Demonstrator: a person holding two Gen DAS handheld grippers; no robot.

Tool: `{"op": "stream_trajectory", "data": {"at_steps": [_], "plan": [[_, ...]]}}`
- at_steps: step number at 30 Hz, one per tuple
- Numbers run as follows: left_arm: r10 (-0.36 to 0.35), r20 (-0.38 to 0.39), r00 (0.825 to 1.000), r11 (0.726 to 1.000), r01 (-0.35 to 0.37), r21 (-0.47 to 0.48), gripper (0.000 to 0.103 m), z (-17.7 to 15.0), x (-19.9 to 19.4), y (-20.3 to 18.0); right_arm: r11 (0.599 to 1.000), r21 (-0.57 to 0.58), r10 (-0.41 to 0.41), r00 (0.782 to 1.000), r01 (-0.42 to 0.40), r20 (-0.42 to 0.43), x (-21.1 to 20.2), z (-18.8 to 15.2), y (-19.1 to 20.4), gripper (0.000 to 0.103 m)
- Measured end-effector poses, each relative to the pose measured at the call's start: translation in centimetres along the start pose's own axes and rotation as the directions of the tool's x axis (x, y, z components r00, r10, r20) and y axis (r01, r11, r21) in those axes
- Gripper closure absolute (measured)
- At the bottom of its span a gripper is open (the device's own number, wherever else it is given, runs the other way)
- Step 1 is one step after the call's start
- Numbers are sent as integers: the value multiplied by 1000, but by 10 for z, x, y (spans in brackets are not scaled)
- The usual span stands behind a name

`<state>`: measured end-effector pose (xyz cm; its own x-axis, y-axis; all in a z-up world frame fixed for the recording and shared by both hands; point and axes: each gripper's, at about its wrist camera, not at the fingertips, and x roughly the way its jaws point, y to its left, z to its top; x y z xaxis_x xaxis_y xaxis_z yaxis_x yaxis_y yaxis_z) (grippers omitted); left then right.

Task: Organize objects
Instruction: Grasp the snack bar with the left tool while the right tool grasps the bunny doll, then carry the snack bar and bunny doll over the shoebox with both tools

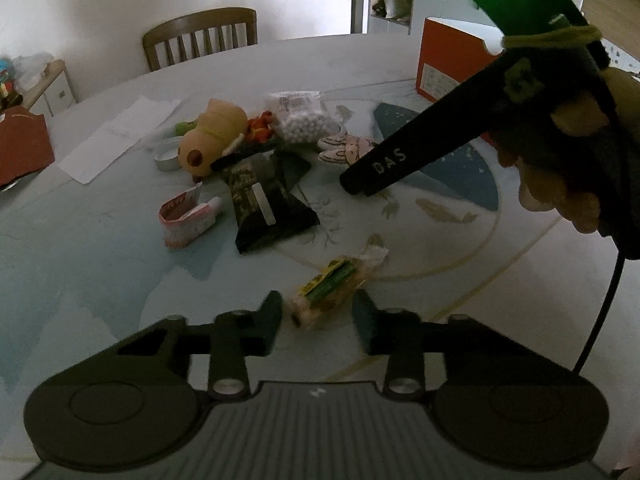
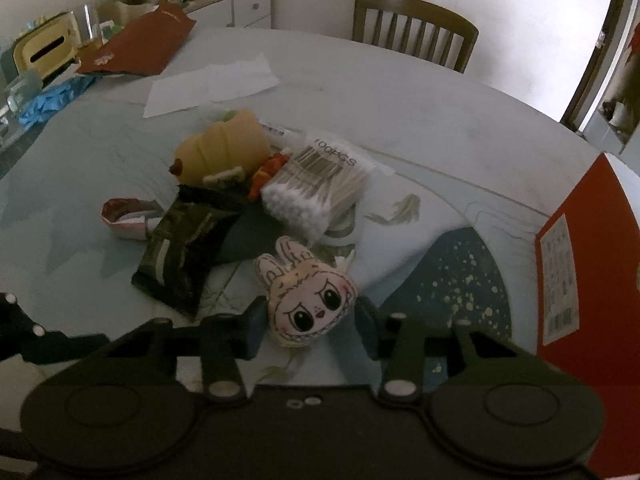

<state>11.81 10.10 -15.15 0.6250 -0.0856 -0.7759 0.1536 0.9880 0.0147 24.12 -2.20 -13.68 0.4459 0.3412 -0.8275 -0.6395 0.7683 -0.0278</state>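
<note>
The left gripper (image 1: 318, 318) was seen low over the tabletop (image 1: 120, 280), its jaws drawn in around a small clear snack packet (image 1: 332, 292) with a yellow and green label. The packet lay between the two fingers; the left finger stood just beside its near end, but whether the pads actually pressed on it could not be told because of blur.

The right gripper (image 2: 310, 322) was closed in on a flat plush face with rabbit ears (image 2: 306, 292), and both fingers were seen against its sides, near the middle of the tabletop (image 2: 400, 92). In the left wrist view, the right gripper's long dark finger (image 1: 400, 156) was seen reaching down to that same plush (image 1: 346, 148), held by a gloved hand (image 1: 568, 152) at the far right.

Beyond the plush, a heap of things was gathered: a bag of cotton swabs (image 2: 316, 184), a tan soft toy (image 2: 222, 152), a dark foil packet (image 2: 180, 256), some small orange pieces (image 2: 268, 168) and a pink wrapper (image 2: 124, 216) to the left. A white sheet of paper (image 2: 212, 84) was laid farther off, and a red box (image 2: 588, 272) was stood at the right edge. A wooden chair (image 2: 416, 28) was placed at the far side.
</note>
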Motion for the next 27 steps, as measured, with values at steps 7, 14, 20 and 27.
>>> {"op": "stream_trajectory", "data": {"at_steps": [7, 14, 20, 27], "plan": [[-9, 3, 1000, 1000, 9, -22, 79, 2, 0, 1, 999, 53, -2, 1000, 1, 16, -19, -6, -10, 59], [-16, 18, 1000, 998, 17, -54, 83, 3, -5, 5, 996, 92, -14, 1000, 12, 21, -53, -22, -20, 59], [-41, 39, 998, 996, 44, -74, 84, 13, -17, 3, 990, 139, -35, 999, 31, 24, -88, -35, -29, 59], [-82, 90, 993, 994, 88, -60, 84, 40, -36, -12, 978, 201, -67, 997, 59, 35, -123, -46, -47, 59]]}}
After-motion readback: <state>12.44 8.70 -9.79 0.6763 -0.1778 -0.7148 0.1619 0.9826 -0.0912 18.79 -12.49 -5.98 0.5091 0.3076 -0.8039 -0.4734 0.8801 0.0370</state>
